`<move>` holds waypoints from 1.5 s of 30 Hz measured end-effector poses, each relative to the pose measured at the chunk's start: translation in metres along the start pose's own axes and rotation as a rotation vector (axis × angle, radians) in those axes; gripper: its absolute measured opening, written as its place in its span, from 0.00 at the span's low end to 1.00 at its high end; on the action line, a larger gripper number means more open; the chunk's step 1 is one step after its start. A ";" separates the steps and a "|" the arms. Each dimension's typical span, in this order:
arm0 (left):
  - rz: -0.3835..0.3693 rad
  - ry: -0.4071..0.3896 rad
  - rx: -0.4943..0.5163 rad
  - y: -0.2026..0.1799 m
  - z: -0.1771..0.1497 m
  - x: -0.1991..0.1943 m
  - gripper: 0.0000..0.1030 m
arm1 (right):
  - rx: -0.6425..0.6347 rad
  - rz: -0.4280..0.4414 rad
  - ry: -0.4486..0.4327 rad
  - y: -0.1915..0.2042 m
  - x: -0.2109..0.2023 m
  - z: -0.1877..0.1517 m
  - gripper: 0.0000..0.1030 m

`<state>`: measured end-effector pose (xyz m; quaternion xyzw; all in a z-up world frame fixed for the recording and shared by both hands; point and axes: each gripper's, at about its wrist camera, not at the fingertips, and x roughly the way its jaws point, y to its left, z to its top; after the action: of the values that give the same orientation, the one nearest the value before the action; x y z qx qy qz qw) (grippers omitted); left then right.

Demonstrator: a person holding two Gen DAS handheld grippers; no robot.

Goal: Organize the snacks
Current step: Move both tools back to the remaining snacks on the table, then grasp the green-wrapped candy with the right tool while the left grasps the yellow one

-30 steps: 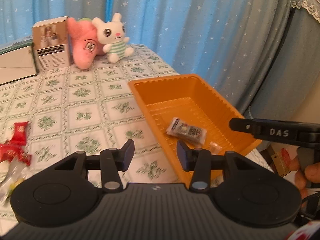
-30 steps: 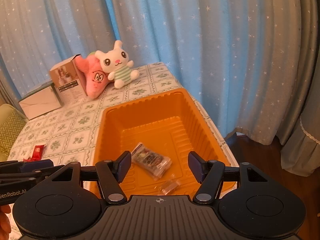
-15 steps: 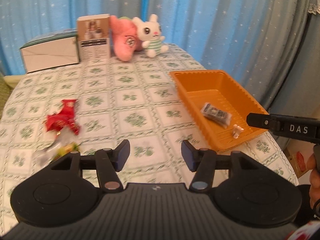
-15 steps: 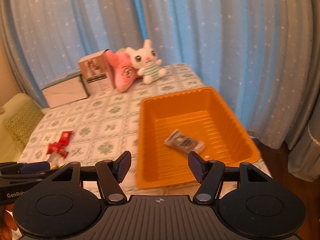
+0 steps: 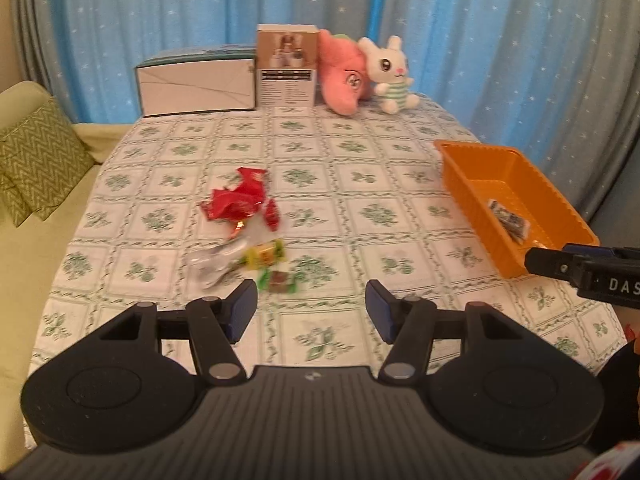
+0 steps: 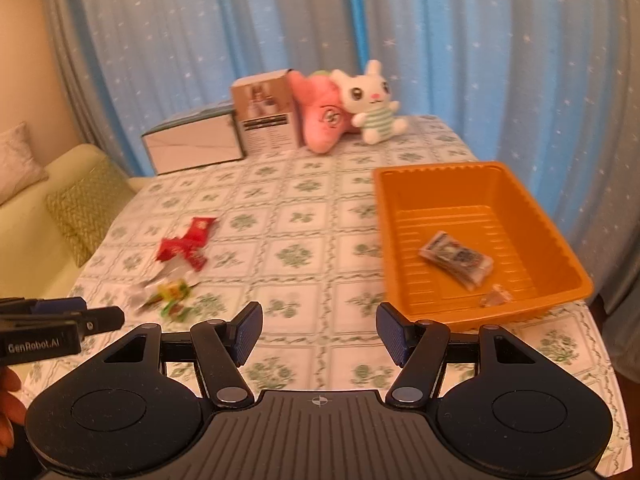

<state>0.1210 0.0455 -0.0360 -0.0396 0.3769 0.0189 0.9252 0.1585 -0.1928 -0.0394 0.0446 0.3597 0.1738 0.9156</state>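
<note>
Left wrist view.
- Left gripper (image 5: 311, 307): jaws spread, nothing between them, above bare tablecloth (image 5: 360, 184).
- Loose snacks, near the table's middle, just ahead of the left jaw: red wrappers (image 5: 239, 202); a clear wrapper (image 5: 218, 260), blurred; a yellow-green candy (image 5: 266, 255); a small green-and-brown candy (image 5: 278, 281) nearest the jaw. They lie close together, some touching; exact overlaps cannot be told through the blur.
- Tray (image 5: 456, 168), orange, at the table's right edge, well apart from the pile. One packet (image 5: 507, 222) lies in it.
- Right gripper (image 5: 580, 270), seen side-on at the right margin; its opening cannot be read here.
- Back of table: white box (image 5: 196, 82), brown carton (image 5: 286, 70), pink plush (image 5: 344, 76), bunny plush (image 5: 390, 74).

Right wrist view.
- Right gripper (image 6: 318, 330): jaws spread, empty, over tablecloth between pile and tray.
- Tray (image 6: 440, 170): holds the packet (image 6: 456, 258) and a small clear wrapper (image 6: 496, 296) near the front wall.
- Pile to the left: red wrappers (image 6: 186, 242); yellow-green candy (image 6: 172, 292), blurred.
- Left gripper (image 6: 96, 320) at the left margin, a hand (image 6: 8, 404) below it.

Step in hand, judged: sorting partly done; two items are in the tray, the pile still on the cloth; both grippers empty, facing the pile for another pick.

Next move, judged: lower the left gripper over the nearest candy, straddle it alone, close lightly. The wrappers look thin and slippery, and neighbours may drag along.
</note>
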 end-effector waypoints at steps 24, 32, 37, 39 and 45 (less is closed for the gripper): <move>-0.004 0.052 0.057 0.099 -0.003 0.067 0.54 | -0.356 0.243 0.040 0.110 0.128 -0.027 0.61; -0.006 0.059 0.103 0.112 -0.002 0.102 0.53 | -0.523 0.310 0.063 0.128 0.180 -0.031 0.52; -0.014 0.062 0.119 0.114 -0.001 0.110 0.53 | -0.558 0.321 0.083 0.132 0.205 -0.031 0.45; -0.020 0.048 0.125 0.114 0.001 0.110 0.53 | -0.569 0.322 0.094 0.134 0.212 -0.032 0.40; -0.047 0.033 0.136 0.111 0.004 0.112 0.53 | -0.543 0.334 0.121 0.135 0.211 -0.030 0.20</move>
<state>0.1966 0.1574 -0.1185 0.0143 0.3913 -0.0291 0.9197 0.2434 0.0060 -0.1689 -0.1532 0.3419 0.4137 0.8298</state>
